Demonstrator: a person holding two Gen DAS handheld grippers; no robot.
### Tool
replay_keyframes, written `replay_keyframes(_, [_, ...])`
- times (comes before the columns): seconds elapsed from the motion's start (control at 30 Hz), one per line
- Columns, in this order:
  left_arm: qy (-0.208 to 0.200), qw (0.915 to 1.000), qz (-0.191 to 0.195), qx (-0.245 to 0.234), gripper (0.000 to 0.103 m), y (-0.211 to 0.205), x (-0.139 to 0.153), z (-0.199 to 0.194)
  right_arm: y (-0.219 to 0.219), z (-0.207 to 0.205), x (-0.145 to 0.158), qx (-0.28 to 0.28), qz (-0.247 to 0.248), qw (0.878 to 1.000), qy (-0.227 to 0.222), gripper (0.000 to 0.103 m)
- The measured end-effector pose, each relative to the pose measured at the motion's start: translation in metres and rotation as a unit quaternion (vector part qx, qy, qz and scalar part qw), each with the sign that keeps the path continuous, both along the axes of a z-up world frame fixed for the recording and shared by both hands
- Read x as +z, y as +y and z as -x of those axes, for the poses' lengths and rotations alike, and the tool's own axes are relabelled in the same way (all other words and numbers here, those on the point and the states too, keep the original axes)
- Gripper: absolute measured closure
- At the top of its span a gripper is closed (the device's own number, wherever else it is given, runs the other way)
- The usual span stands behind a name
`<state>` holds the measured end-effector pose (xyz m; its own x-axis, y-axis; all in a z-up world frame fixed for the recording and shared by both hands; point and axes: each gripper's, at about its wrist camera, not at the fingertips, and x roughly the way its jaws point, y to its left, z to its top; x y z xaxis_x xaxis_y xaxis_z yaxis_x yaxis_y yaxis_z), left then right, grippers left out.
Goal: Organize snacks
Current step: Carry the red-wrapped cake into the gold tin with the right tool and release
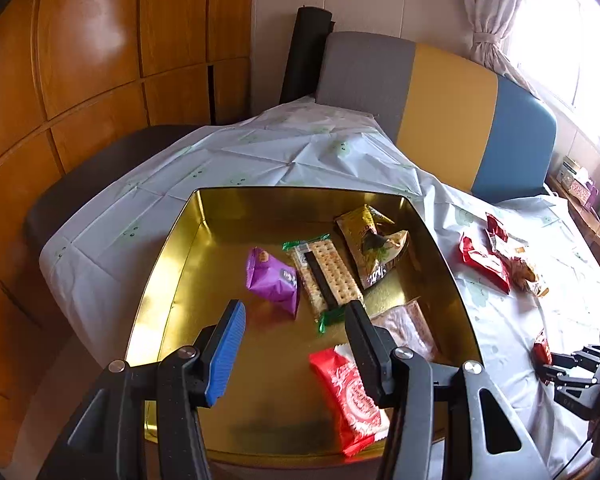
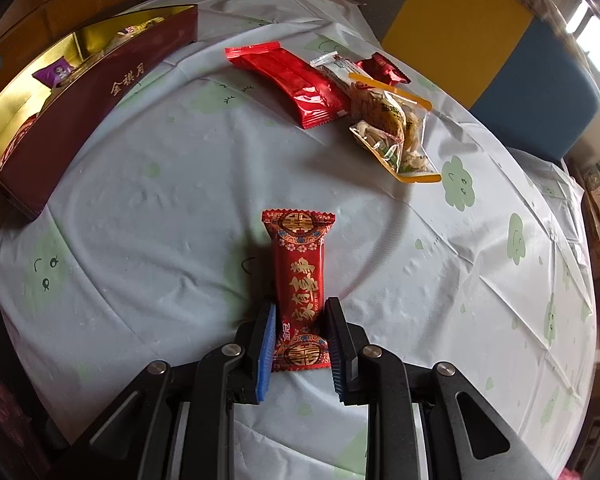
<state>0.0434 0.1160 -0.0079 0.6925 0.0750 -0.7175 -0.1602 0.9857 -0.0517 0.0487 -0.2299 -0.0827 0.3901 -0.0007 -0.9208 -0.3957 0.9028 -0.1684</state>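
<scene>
Between the right gripper's pads: right gripper (image 2: 300, 340) closed narrow on a red sweet packet (image 2: 299, 280); the pads press its lower sides; the packet lies lengthwise on the tablecloth (image 2: 160, 208), its far end pointing away from the tool

Over the tin: left gripper (image 1: 296, 344) stands about half open with nothing between its pads; it hangs above the near part of the gold tin (image 1: 172, 280)

Tin contents: purple packet (image 1: 272, 280), cracker pack (image 1: 326, 276), brown-gold bag (image 1: 370, 244), pale pink wrapper (image 1: 410, 324) and red packet (image 1: 350, 394) lie on the tin's floor; the red packet lies just by the near wall

Loose snacks: long red wrapper (image 2: 296, 84), clear bag of nuts (image 2: 396, 128) and small dark-red sweet (image 2: 384, 70) lie bunched together farther up the cloth, well apart from the gripped packet

Step in hand: grasp made on the sweet packet, judged ready for lifting

Next move: likely lift clear of the cloth, carry left over the tin's maroon wall (image 2: 100, 120), let go above a bare patch of the floor; the thin wrapper may slip or twist if the grip is slack
</scene>
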Motion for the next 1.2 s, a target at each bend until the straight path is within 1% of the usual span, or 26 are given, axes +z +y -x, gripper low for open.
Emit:
replay_keyframes(0.17, [0.002, 1.0000, 0.007, -0.001, 0.051, 0.005, -0.004, 0.009, 0.005, -0.007, 0.001, -0.036, 0.011, 0.999, 0.007, 0.080])
replay_keyframes(0.23, [0.001, 1.0000, 0.007, 0.001, 0.051, 0.007, -0.005, 0.011, 0.005, -0.011, 0.002, -0.054, 0.006, 0.998, 0.012, 0.080])
replay_keyframes(0.27, [0.000, 1.0000, 0.008, 0.002, 0.050, 0.008, -0.005, 0.012, 0.004, -0.014, 0.004, -0.066, -0.002, 0.998, 0.015, 0.080])
replay_keyframes(0.37, [-0.002, 0.9999, 0.009, 0.005, 0.050, 0.009, -0.006, 0.015, 0.001, -0.019, 0.011, -0.096, -0.050, 0.994, 0.020, 0.080])
replay_keyframes(0.5, [-0.001, 0.9999, 0.012, 0.008, 0.050, 0.013, -0.007, 0.016, 0.013, -0.022, 0.028, -0.102, -0.107, 0.989, 0.010, 0.080])
replay_keyframes(0.6, [-0.001, 0.9999, 0.014, 0.009, 0.050, 0.015, -0.009, 0.017, 0.035, -0.027, 0.043, -0.087, -0.148, 0.985, 0.002, 0.080])
replay_keyframes(0.7, [-0.001, 0.9998, 0.016, 0.009, 0.050, 0.016, -0.011, 0.017, 0.064, -0.033, 0.059, -0.060, -0.182, 0.981, -0.005, 0.080])
replay_keyframes(0.8, [-0.002, 0.9998, 0.018, 0.012, 0.050, 0.017, -0.012, 0.019, 0.102, -0.038, 0.073, -0.026, -0.218, 0.976, -0.003, 0.080])
replay_keyframes(0.87, [-0.002, 0.9996, 0.022, 0.015, 0.050, 0.019, -0.012, 0.018, 0.130, -0.043, 0.079, 0.000, -0.235, 0.972, 0.001, 0.080])
replay_keyframes(0.9, [-0.002, 0.9996, 0.023, 0.016, 0.050, 0.021, -0.012, 0.019, 0.143, -0.038, 0.083, 0.011, -0.239, 0.971, 0.001, 0.080])
replay_keyframes(0.97, [-0.004, 0.9996, 0.024, 0.018, 0.050, 0.023, -0.012, 0.019, 0.172, -0.047, 0.082, 0.032, -0.243, 0.970, 0.007, 0.080])
replay_keyframes(1.07, [-0.006, 0.9995, 0.022, 0.021, 0.050, 0.026, -0.012, 0.021, 0.206, -0.054, 0.071, 0.047, -0.242, 0.969, 0.025, 0.080])
replay_keyframes(1.13, [-0.003, 0.9994, 0.024, 0.025, 0.050, 0.030, -0.013, 0.022, 0.225, -0.062, 0.059, 0.045, -0.239, 0.969, 0.037, 0.078])
replay_keyframes(1.2, [-0.001, 0.9992, 0.026, 0.030, 0.051, 0.035, -0.014, 0.023, 0.236, -0.065, 0.049, 0.038, -0.235, 0.970, 0.044, 0.078])
